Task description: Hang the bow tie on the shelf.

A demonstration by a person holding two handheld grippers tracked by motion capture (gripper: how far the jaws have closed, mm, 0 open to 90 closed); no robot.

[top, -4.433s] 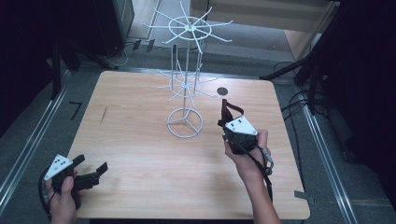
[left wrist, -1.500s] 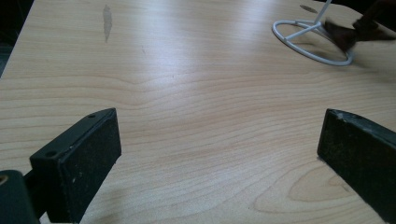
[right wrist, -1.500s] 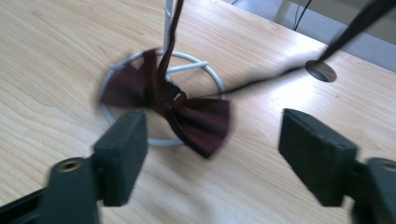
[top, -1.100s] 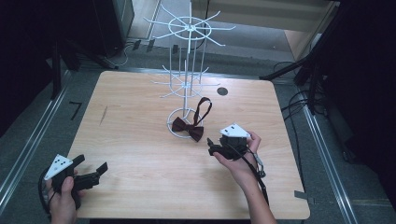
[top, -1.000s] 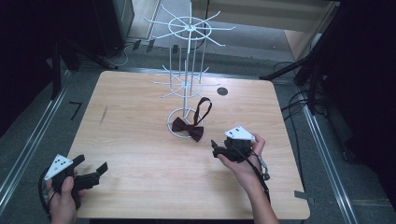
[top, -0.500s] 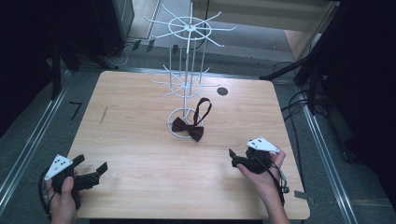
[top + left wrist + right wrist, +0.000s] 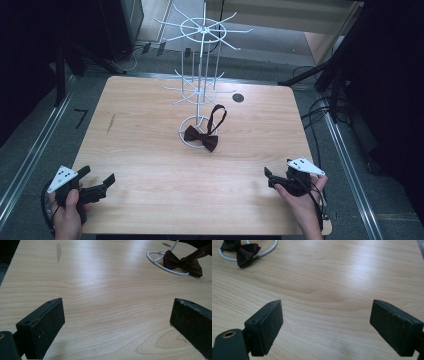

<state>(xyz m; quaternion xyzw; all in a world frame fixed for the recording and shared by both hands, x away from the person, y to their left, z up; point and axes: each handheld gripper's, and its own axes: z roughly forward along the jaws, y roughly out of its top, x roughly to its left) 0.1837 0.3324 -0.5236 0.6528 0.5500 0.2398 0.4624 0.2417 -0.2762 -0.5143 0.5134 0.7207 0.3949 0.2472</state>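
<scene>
I see the dark bow tie lying mid-table across the base ring of the white wire stand, its strap looped up. My left gripper sits near-left, jaws wide apart, holding nothing. My right gripper sits near-right, equally spread and empty.

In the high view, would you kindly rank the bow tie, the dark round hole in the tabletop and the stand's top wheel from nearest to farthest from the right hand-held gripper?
1. Bow tie, on the stand's base ring, mid-table.
2. Dark round hole, toward the far edge.
3. Top wheel of the white wire stand, high at the back.

Measured from the right hand-held gripper, at the near right edge.
</scene>
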